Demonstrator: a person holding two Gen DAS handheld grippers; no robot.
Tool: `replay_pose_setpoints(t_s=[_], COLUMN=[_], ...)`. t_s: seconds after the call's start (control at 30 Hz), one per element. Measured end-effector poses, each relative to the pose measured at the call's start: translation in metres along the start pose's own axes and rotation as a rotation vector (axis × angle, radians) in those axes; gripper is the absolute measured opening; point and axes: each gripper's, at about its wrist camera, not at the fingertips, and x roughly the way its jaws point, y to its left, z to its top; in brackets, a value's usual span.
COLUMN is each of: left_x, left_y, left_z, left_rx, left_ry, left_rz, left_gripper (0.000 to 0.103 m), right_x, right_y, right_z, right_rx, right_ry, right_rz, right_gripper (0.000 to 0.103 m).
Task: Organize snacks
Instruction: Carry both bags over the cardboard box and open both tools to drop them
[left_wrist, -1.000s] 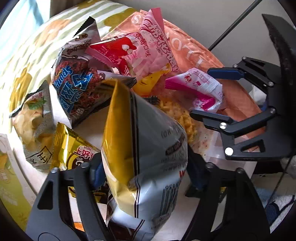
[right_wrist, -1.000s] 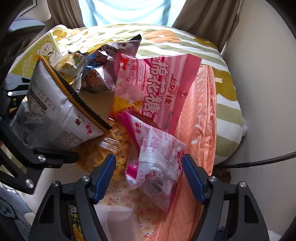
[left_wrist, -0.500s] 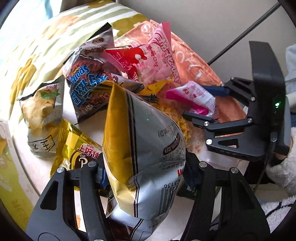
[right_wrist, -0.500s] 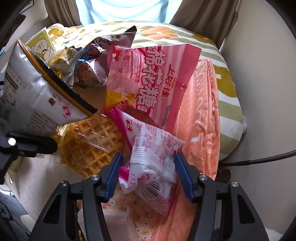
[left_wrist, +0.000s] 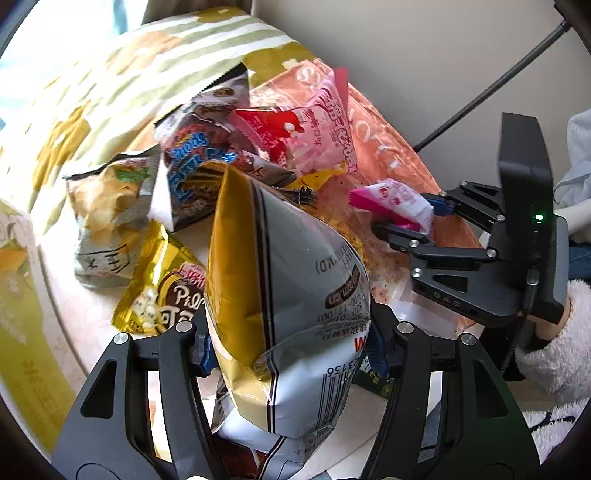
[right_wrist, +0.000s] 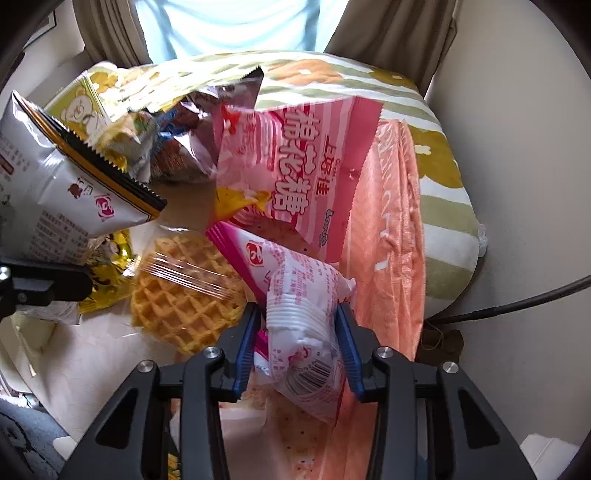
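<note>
My left gripper (left_wrist: 291, 347) is shut on a silver and gold snack bag (left_wrist: 291, 295) and holds it upright; the bag also shows in the right wrist view (right_wrist: 62, 199). My right gripper (right_wrist: 301, 350) is shut on a small pink and white packet (right_wrist: 299, 325), seen from the side in the left wrist view (left_wrist: 395, 203). Behind lie a pink marshmallow bag (right_wrist: 295, 177), a wrapped waffle (right_wrist: 181, 295), a dark chocolate snack bag (left_wrist: 199, 162), a chips bag (left_wrist: 107, 206) and a gold packet (left_wrist: 162, 291).
The snacks lie on a white table (right_wrist: 92, 369) against a striped green cushion (right_wrist: 443, 206). An orange-pink bag (right_wrist: 384, 258) lies under the pile at the right. A yellow bear-print box (right_wrist: 79, 107) stands at the left. A wall (right_wrist: 517, 184) is close on the right.
My right gripper has closed on the small pink and white packet. My left gripper has kept the silver and gold bag and drawn it back to the left, uncovering the waffle.
</note>
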Motion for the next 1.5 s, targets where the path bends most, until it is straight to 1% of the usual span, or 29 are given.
replay_pose_setpoints(t_s=[0.2,0.4,0.57,0.6,0.7,0.77,0.93,1.03,1.1,1.2,1.27,1.3,1.37,1.5], left_x=[-0.025,-0.072,-0.121,-0.134,-0.165,-0.187,-0.232,-0.257,-0.268,-0.279,-0.278,-0.278,-0.276,-0.261], left_y=[0.002,0.001,0.013,0.018,0.033,0.048,0.091,0.124,0.146,0.185,0.202,0.213,0.233,0.269], left_z=[-0.002,-0.007,-0.012,-0.015,-0.024,-0.031,-0.063,-0.09,-0.105,-0.126,-0.138,-0.145,-0.154,-0.174], left_rx=[-0.038,-0.074,-0.144,-0.162,-0.214,-0.26,-0.345,-0.38,-0.405,-0.44,-0.454,-0.459,-0.471,-0.497], left_ry=[-0.044,-0.134,-0.226,-0.249,-0.297,-0.328,-0.389,-0.419,-0.422,-0.404,-0.388,-0.382,-0.364,-0.311], left_rz=[0.008,0.044,0.1,0.128,0.178,0.204,0.272,0.313,0.326,0.328,0.326,0.324,0.307,0.279], left_gripper=[0.057,0.057,0.057,0.057,0.057,0.057,0.057,0.057,0.057,0.057,0.057,0.057,0.057,0.057], right_x=[-0.031,-0.073,-0.112,-0.12,-0.142,-0.147,-0.164,-0.168,-0.169,-0.165,-0.16,-0.156,-0.152,-0.137], right_y=[0.003,0.014,0.029,0.035,0.058,0.071,0.123,0.158,0.185,0.22,0.238,0.253,0.27,0.307], right_z=[0.003,0.018,0.042,0.047,0.063,0.074,0.094,0.105,0.113,0.123,0.128,0.131,0.131,0.136], right_rx=[0.005,-0.012,-0.081,-0.097,-0.157,-0.186,-0.252,-0.274,-0.281,-0.272,-0.269,-0.267,-0.262,-0.245], right_ry=[-0.049,-0.108,-0.188,-0.205,-0.261,-0.285,-0.339,-0.356,-0.363,-0.356,-0.346,-0.336,-0.324,-0.292], right_rz=[0.025,0.051,0.091,0.103,0.146,0.18,0.25,0.292,0.307,0.341,0.357,0.36,0.365,0.36], right_gripper=[0.037,0.037,0.037,0.037,0.037,0.037,0.037,0.037,0.037,0.037,0.037,0.037,0.037,0.037])
